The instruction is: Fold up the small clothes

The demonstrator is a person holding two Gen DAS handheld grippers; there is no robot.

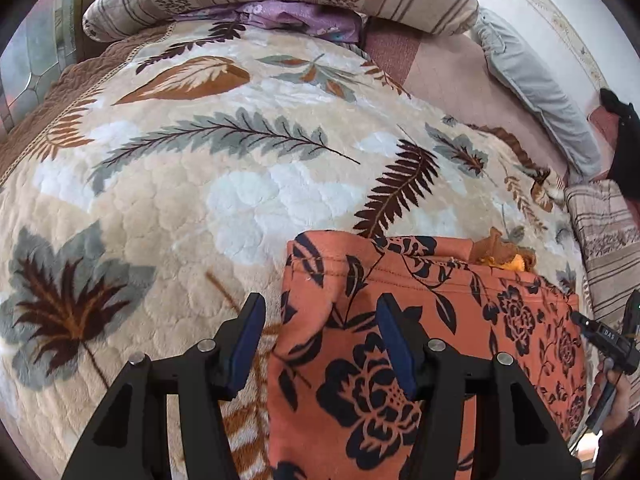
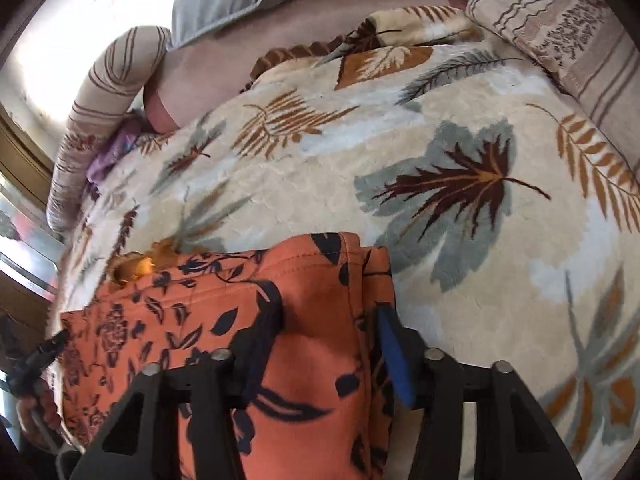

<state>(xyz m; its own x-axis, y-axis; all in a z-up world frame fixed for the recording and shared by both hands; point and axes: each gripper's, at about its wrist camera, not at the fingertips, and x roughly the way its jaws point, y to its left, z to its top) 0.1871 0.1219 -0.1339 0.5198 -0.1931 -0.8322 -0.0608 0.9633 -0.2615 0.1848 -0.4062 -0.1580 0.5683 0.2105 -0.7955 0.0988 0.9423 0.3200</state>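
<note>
- Left wrist view: garment [image 1: 420, 340] lies folded on the blanket [image 1: 160, 208], long axis crosswise.
- Left gripper [image 1: 320, 344], jaws apart, straddles its left edge.
- Right gripper [image 2: 328, 344], jaws apart, straddles its right edge, gripping nothing.

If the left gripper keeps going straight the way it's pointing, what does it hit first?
Probably the left edge of the orange floral garment, which lies between the open fingers of the left gripper; the leaf-print blanket is right beside it. Depth is unclear.

Bright daylight, wall glare, fisheye-warped edges, right view blurred.
</note>
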